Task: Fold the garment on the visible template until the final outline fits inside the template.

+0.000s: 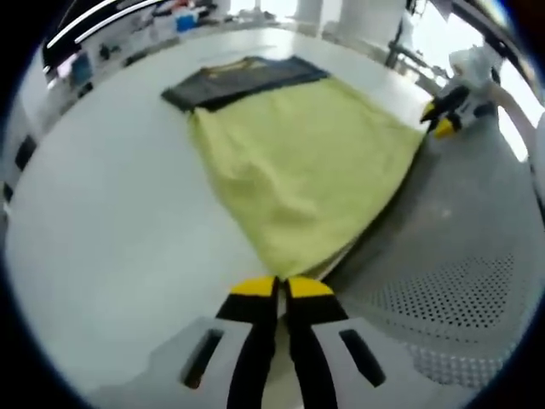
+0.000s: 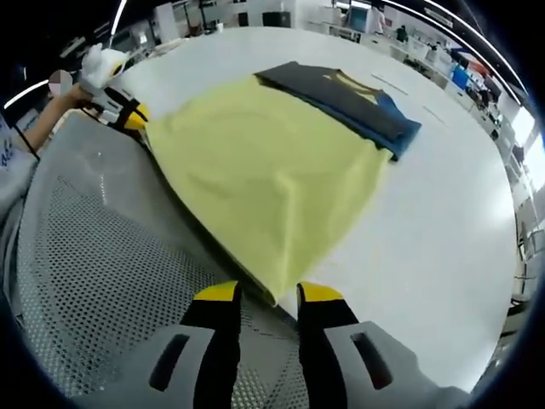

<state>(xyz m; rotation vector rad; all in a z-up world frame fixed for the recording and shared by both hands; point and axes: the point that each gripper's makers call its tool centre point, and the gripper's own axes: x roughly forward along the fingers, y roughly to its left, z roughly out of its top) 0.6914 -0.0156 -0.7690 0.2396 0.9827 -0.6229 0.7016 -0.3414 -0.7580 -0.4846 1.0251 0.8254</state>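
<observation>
Yellow garment [image 1: 298, 170]: a corner pinched in each hand-held gripper, left [image 1: 281, 288] and right [image 2: 266, 294], stretched for folding over the grey perforated template [image 2: 94, 247].

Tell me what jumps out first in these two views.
The yellow garment grabs the eye: it lies spread across the white table, one side draped onto a grey perforated template. The left gripper is shut on one corner, and the right gripper stands at the other with a gap between its jaws. A folded dark garment lies at the yellow one's far edge.
</observation>
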